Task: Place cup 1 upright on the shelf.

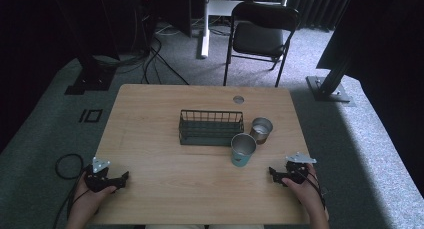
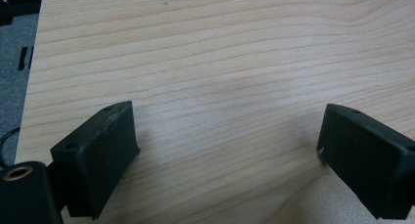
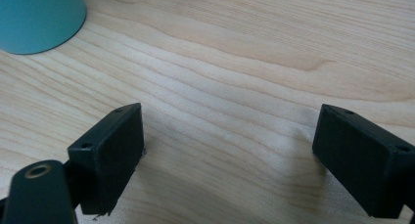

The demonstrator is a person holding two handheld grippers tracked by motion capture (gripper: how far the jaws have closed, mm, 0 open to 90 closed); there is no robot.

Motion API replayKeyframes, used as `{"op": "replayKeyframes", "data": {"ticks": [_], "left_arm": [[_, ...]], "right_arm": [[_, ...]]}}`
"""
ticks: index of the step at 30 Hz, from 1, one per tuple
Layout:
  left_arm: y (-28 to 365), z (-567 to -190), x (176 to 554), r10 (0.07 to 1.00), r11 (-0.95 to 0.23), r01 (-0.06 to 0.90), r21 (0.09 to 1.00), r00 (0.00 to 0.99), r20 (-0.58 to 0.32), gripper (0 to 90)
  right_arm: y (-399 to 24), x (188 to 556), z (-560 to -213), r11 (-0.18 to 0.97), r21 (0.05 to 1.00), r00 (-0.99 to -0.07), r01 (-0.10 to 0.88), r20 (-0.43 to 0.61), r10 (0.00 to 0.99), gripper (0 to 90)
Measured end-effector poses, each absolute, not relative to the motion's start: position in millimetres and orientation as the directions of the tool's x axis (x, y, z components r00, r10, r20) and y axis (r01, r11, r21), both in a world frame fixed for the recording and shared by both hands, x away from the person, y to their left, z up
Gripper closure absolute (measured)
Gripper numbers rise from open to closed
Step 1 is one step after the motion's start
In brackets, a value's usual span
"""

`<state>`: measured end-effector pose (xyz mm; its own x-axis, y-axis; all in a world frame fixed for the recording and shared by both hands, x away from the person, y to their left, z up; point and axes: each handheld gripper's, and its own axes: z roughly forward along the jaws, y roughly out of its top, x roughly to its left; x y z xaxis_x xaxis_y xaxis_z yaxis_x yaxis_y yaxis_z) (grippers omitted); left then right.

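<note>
Left gripper [image 2: 225, 150]: jaws spread wide, nothing between them, just bare wood of the table [image 2: 235, 53]. In the high view it sits at the near left corner of the table [image 1: 150, 119], held in the person's left hand [image 1: 90, 196], pointing right. The jaw tips look to rest on or just above the wood; can't tell which.

Right gripper [image 3: 227, 155]: also spread wide, gripping nothing, bare wood in the gap. In the high view it's at the near right edge, in the right hand [image 1: 305, 186], pointing left toward the middle. The two grippers are well apart.

Containers, mid-table:
- Dark wire basket [image 1: 211, 127], rectangular, centre of the table. Looks empty, wood seen thru the wires.
- Teal cup [image 1: 243, 150] w/ metal inside, upright, just near and right of the basket's right end, maybe touching it. Contents can't be made out. In the right gripper view its teal side [image 3: 39, 18] sits far left of the jaws, not touching them.
- Brown metal cup [image 1: 261, 130], upright, just right of the basket and far-right of the teal cup, close beside both. Inside looks pale, contents unclear.

A folding chair [image 1: 260, 36] stands on the carpet beyond the far edge.
</note>
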<state>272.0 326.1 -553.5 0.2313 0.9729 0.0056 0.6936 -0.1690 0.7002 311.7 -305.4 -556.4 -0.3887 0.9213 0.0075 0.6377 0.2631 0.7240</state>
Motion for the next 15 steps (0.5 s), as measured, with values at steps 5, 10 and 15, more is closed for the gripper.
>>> {"op": "replayKeyframes", "data": {"ticks": [5,10,15], "left_arm": [[326.1,-553.5,272.0,0.973,-0.169,0.694,0.7,0.231,0.005,8.4],[326.1,-553.4,272.0,0.973,-0.169,0.694,0.7,0.232,0.006,8.4],[325.4,-553.3,271.7,0.968,-0.184,0.69,0.7,0.251,0.007,8.4]], "right_arm": [[-305.4,311.7,-556.3,0.263,0.724,-0.389,0.638,0.007,0.921,11.5],[-305.4,311.7,-556.3,0.263,0.724,-0.389,0.638,0.007,0.921,11.5],[-305.4,311.7,-556.3,0.263,0.724,-0.389,0.638,0.007,0.921,11.5]]}}
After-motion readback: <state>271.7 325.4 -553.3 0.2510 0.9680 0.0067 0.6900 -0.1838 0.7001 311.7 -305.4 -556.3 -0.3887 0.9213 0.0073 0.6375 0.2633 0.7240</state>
